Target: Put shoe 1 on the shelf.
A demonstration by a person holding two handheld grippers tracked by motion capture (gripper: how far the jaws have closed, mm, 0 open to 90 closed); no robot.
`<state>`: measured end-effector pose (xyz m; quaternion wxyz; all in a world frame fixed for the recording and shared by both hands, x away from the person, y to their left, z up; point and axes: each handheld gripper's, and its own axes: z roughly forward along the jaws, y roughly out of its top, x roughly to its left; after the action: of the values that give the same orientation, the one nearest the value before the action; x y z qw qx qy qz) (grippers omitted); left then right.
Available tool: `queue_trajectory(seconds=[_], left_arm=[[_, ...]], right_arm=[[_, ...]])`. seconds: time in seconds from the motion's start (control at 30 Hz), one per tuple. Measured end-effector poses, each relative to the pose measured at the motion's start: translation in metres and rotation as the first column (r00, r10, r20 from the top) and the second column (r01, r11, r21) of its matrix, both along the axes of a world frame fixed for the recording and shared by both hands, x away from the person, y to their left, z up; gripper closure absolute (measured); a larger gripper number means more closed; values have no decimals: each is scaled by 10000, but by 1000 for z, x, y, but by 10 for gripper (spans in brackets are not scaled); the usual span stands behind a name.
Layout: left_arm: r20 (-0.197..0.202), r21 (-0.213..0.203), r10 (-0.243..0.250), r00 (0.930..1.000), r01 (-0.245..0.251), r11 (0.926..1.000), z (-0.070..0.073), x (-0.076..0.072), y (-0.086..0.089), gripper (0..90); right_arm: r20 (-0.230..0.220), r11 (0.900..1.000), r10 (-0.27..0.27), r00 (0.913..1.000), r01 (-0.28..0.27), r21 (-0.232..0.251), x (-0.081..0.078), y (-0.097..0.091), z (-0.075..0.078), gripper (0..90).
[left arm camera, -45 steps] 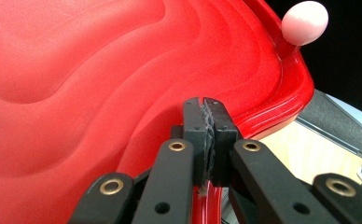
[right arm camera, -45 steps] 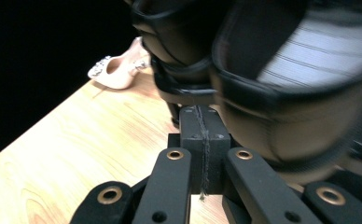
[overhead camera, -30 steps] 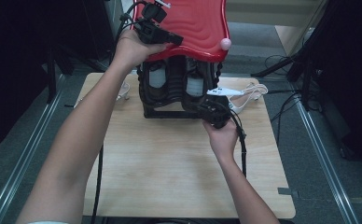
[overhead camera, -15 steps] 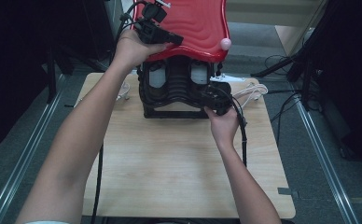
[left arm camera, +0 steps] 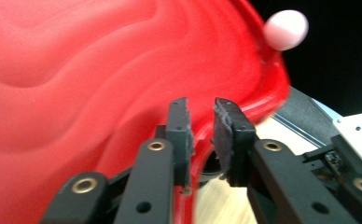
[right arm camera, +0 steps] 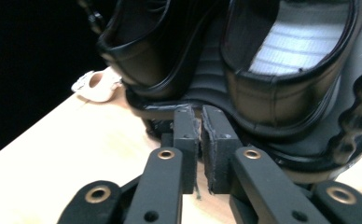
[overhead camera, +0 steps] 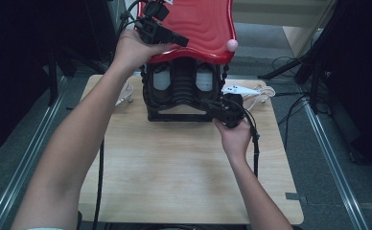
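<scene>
A black moulded case (overhead camera: 181,91) stands at the back of the wooden table (overhead camera: 174,167) with its red wavy lid (overhead camera: 198,28) raised. A pink ball (overhead camera: 232,45) sits at the lid's right corner. My left gripper (overhead camera: 181,41) is at the lid's front rim. In the left gripper view the red rim (left arm camera: 195,154) runs between the jaws of my left gripper (left arm camera: 201,107), which have just been opening and leave a gap beside it. My right gripper (overhead camera: 208,103) points at the case's lower front edge (right arm camera: 170,109). Its jaws (right arm camera: 200,114) have just been opening to a narrow slit, with nothing between them.
A white power strip (overhead camera: 244,90) with coiled cables lies behind the case at the right. A small white object (overhead camera: 125,96) lies left of the case. Metal rails run along the floor on both sides, and dark stands crowd the right.
My right hand went up against the case's right front and has drawn back a little toward the near side. The left hand and the lid have kept their place.
</scene>
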<state>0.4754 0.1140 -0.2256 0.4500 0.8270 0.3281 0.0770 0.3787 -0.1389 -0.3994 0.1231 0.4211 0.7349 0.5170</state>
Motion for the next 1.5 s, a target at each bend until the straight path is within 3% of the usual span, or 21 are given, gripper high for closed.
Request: queue_trajectory(seconds=[0.17, 0.4, 0.47, 0.57, 0.73, 0.83, 0.9, 0.93, 0.97, 1.03, 1.17, 1.3, 1.4, 1.5], left_arm=[[506, 22, -278, 9983, 278, 9996, 3, -26, 5, 702], [197, -7, -709, 9973, 709, 9975, -17, -58, 8, 641], [37, 9, -806, 9967, 806, 9967, -24, -66, 9, 619], [-160, -109, -938, 9955, 937, 9955, -38, -75, 12, 589], [-293, -307, -1067, 9939, 1058, 9939, -65, -89, 20, 572], [-416, -355, -1036, 9938, 1021, 9941, -82, -94, 26, 561], [-437, -354, -924, 9948, 909, 9952, -92, -98, 29, 554], [-437, -354, -924, 9948, 909, 9952, -92, -98, 29, 551], [-391, -334, -911, 9951, 898, 9954, -102, -103, 32, 550], [-440, -380, -934, 9947, 918, 9951, -107, -105, 33, 547], [-721, -593, -800, 9942, 758, 9954, -127, -112, 41, 540], [-935, -478, -688, 9932, 645, 9968, -141, -116, 49, 526], [-1046, -630, -571, 9929, 507, 9967, -152, -120, 57, 520], [-1116, -564, -454, 9927, 393, 9976, -161, -124, 64, 518]], right_arm=[[-366, 9980, 541, 9979, -528, 342, -12, -6, -8, 777], [-191, 9974, 613, 9979, -605, 390, -29, -14, -21, 711], [-247, 9971, 622, 9978, -610, 458, -33, -16, -24, 663], [-776, 9963, 773, 9940, -742, 424, -37, -15, -28, 602], [-781, 9947, 1019, 9917, -1028, -85, -41, -13, -37, 534], [-718, 9936, 1129, 9910, -1121, 142, -42, -17, -40, 503], [-966, 9917, 1231, 9877, -1188, 492, -42, -20, -42, 476], [-1148, 9924, 1169, 9865, -1117, 507, -42, -20, -43, 458], [-1076, 9930, 1161, 9874, -1132, 323, -42, -20, -44, 449], [-1015, 9946, 1039, 9894, -1030, 143, -44, -21, -44, 421], [-1062, 9939, 1102, 9882, -1094, 135, -45, -23, -47, 350], [-1111, 9927, 1178, 9868, -1141, 390, -45, -27, -55, 348], [-1096, 9900, 1403, 9840, -1376, 315, -46, -28, -58, 359], [-1051, 9873, 1579, 9819, -1588, 2, -49, -30, -60, 448]])
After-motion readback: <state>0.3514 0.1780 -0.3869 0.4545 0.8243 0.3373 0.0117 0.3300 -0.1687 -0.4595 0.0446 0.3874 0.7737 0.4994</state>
